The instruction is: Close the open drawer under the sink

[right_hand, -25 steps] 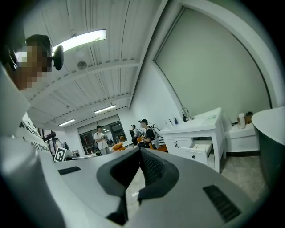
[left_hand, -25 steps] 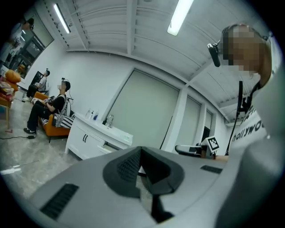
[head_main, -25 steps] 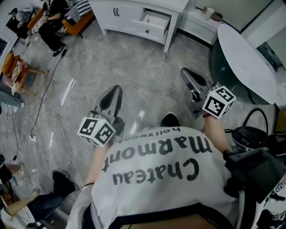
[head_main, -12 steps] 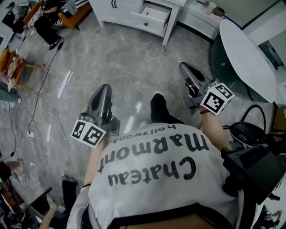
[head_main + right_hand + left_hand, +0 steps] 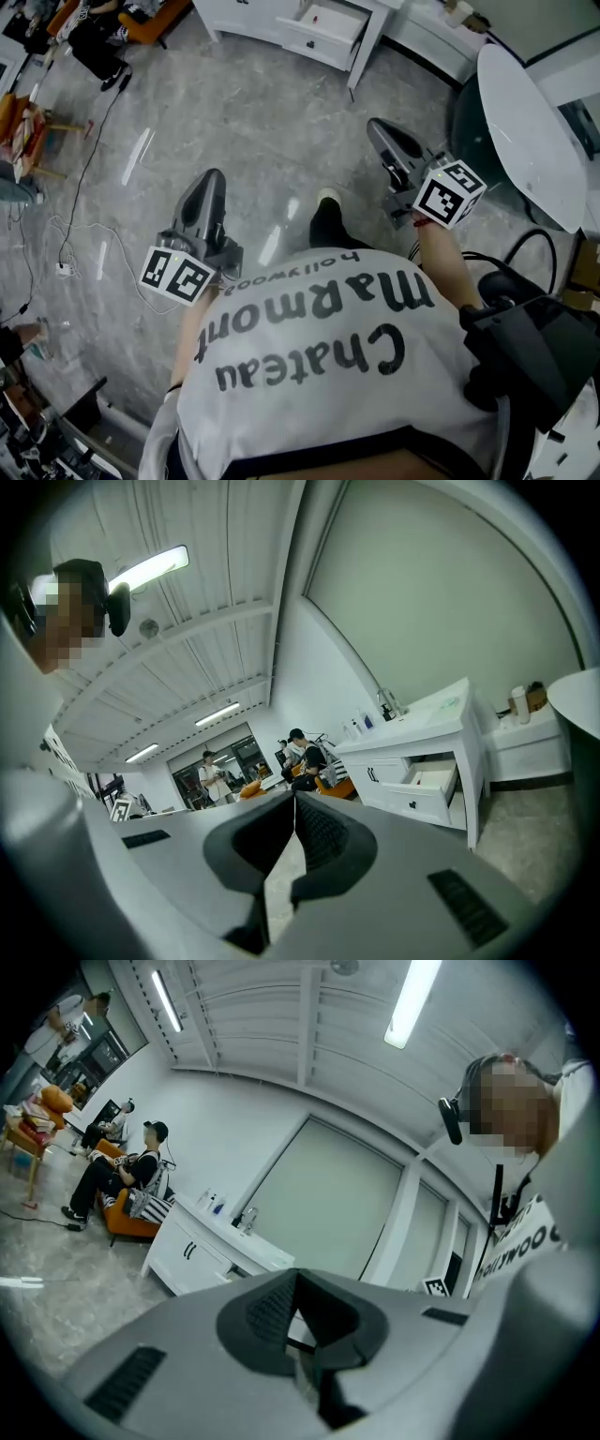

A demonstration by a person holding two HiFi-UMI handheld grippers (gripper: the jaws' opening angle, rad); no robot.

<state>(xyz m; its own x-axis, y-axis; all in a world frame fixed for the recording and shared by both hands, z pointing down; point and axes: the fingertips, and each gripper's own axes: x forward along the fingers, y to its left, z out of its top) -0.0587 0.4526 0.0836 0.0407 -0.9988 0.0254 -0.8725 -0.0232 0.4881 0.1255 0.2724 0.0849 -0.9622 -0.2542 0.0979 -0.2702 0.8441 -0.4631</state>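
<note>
Grey marbled floor [image 5: 234, 122] separates the person from the white sink cabinet [image 5: 248, 14], whose white drawer [image 5: 323, 28] is still pulled out, well apart from the left tool [image 5: 208, 183] and right tool [image 5: 382, 141], both closed and empty, so the whole closing push remains.

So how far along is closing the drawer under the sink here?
Nothing done yet: the drawer stands pulled out of the white vanity. In hand: left gripper and right gripper, both shut and empty, point toward it across the floor. Left: reach it and push it in.
</note>
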